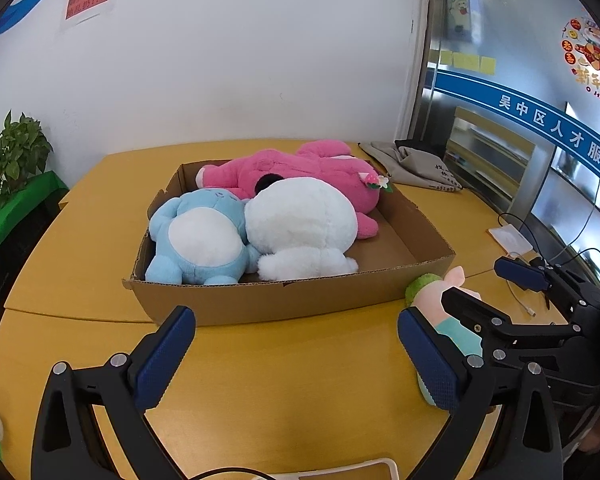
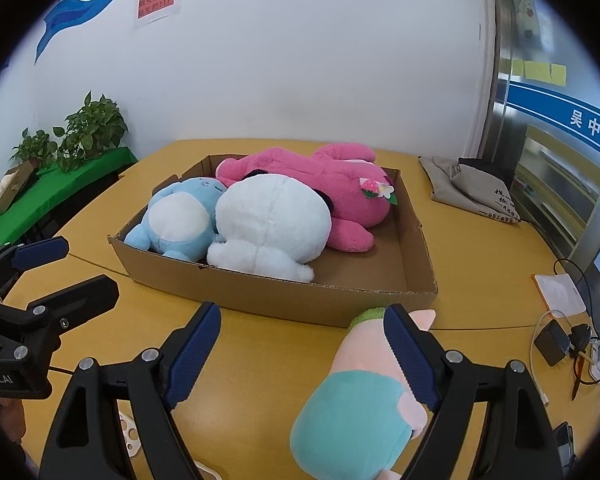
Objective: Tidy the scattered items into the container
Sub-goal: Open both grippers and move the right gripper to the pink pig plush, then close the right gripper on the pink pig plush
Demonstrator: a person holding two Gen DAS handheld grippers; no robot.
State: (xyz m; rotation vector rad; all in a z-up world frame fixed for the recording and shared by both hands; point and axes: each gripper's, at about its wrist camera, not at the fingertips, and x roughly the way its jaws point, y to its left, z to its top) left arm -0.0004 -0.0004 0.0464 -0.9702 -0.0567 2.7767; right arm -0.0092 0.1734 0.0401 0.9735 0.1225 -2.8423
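Note:
A shallow cardboard box (image 1: 260,300) (image 2: 284,296) sits on the yellow table. It holds a pink plush (image 1: 300,172) (image 2: 340,196), a white plush (image 1: 300,224) (image 2: 268,220) and a blue plush (image 1: 196,240) (image 2: 176,220). A small pink, teal and green plush (image 2: 360,392) (image 1: 436,292) lies on the table by the box's near right corner. My right gripper (image 2: 304,348) is open around it, its right finger touching the plush. My left gripper (image 1: 296,352) is open and empty in front of the box. The right gripper (image 1: 484,284) also shows in the left wrist view.
A grey cloth bag (image 1: 416,164) (image 2: 468,184) lies at the table's back right. A white pad (image 2: 560,292), a charger and cables (image 2: 560,344) lie at the right edge. Potted plants (image 2: 80,136) stand on a green shelf at the left. A white wall is behind.

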